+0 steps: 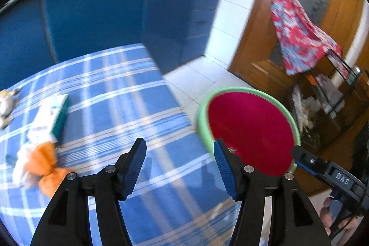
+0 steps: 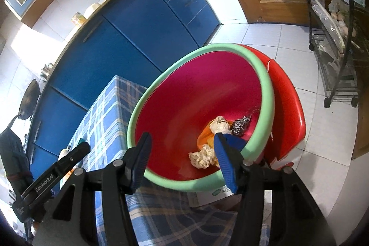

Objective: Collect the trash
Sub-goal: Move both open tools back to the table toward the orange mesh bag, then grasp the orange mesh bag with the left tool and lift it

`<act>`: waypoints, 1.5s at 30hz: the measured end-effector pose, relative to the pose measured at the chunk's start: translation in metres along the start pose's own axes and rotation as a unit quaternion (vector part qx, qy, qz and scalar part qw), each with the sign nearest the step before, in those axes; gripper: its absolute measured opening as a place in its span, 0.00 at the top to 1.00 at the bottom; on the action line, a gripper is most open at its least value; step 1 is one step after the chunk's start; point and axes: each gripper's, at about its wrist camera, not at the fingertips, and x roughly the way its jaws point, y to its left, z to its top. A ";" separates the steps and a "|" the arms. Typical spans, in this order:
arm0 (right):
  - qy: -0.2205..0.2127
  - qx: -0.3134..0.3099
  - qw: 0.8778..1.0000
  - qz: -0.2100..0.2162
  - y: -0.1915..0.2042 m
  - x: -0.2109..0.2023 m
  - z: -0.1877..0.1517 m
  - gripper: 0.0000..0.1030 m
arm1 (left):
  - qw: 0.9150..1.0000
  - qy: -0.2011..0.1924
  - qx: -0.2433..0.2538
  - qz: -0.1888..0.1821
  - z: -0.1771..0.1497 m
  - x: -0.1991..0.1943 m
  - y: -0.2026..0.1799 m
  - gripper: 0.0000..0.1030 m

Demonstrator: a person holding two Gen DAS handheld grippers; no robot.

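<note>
A red basin with a green rim (image 2: 265, 84) stands beside the table; it also shows in the left wrist view (image 1: 249, 126). In it lie crumpled white paper (image 2: 201, 158), an orange wrapper (image 2: 205, 137) and a dark scrap (image 2: 241, 126). My right gripper (image 2: 182, 160) is open and empty over the basin's near rim. My left gripper (image 1: 180, 165) is open and empty above the blue checked tablecloth (image 1: 120, 107). On the table's left lie an orange-and-white wrapper (image 1: 39, 163), a white-and-green carton (image 1: 50, 117) and a crumpled scrap (image 1: 7, 105).
Blue kitchen cabinets (image 1: 103, 15) stand behind the table. A red chair (image 2: 286, 112) sits under the basin. A wire trolley (image 2: 334, 43) with bags stands at the right by a wooden door (image 1: 258, 38). The floor is white tile.
</note>
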 end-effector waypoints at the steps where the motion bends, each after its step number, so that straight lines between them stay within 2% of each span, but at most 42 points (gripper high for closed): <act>1: 0.001 -0.002 1.000 0.001 0.002 0.000 -0.001 0.44 | 1.000 -0.005 -0.009 0.014 -0.001 -0.004 0.007 0.39; 3: 0.003 -0.005 1.000 0.001 0.003 -0.001 -0.002 0.44 | 0.999 -0.012 -0.024 0.038 -0.004 -0.011 0.021 0.39; 6: 0.002 -0.009 1.000 0.003 0.005 -0.005 -0.005 0.44 | 0.997 -0.013 -0.045 0.055 -0.010 -0.019 0.040 0.39; 13: 0.004 -0.011 1.000 0.010 0.007 -0.010 -0.012 0.44 | 0.991 0.015 -0.097 0.088 -0.032 -0.031 0.079 0.39; 20: 0.004 -0.008 1.000 0.010 0.005 -0.013 -0.016 0.44 | 0.984 0.032 -0.123 0.127 -0.043 -0.025 0.097 0.39; 28: 0.004 0.001 1.000 0.002 -0.005 -0.014 -0.017 0.44 | 0.976 0.033 -0.145 0.161 -0.044 -0.010 0.116 0.39; 36: 0.013 0.006 1.000 0.001 -0.011 -0.007 -0.018 0.44 | 0.976 0.030 -0.153 0.155 -0.043 -0.004 0.123 0.39; 38: 0.014 0.008 1.000 0.000 -0.011 -0.006 -0.019 0.44 | 0.976 0.026 -0.154 0.153 -0.044 -0.006 0.125 0.47; 45: 0.013 0.006 1.000 0.004 -0.007 -0.010 -0.022 0.44 | 0.978 0.021 -0.155 0.139 -0.049 -0.015 0.129 0.57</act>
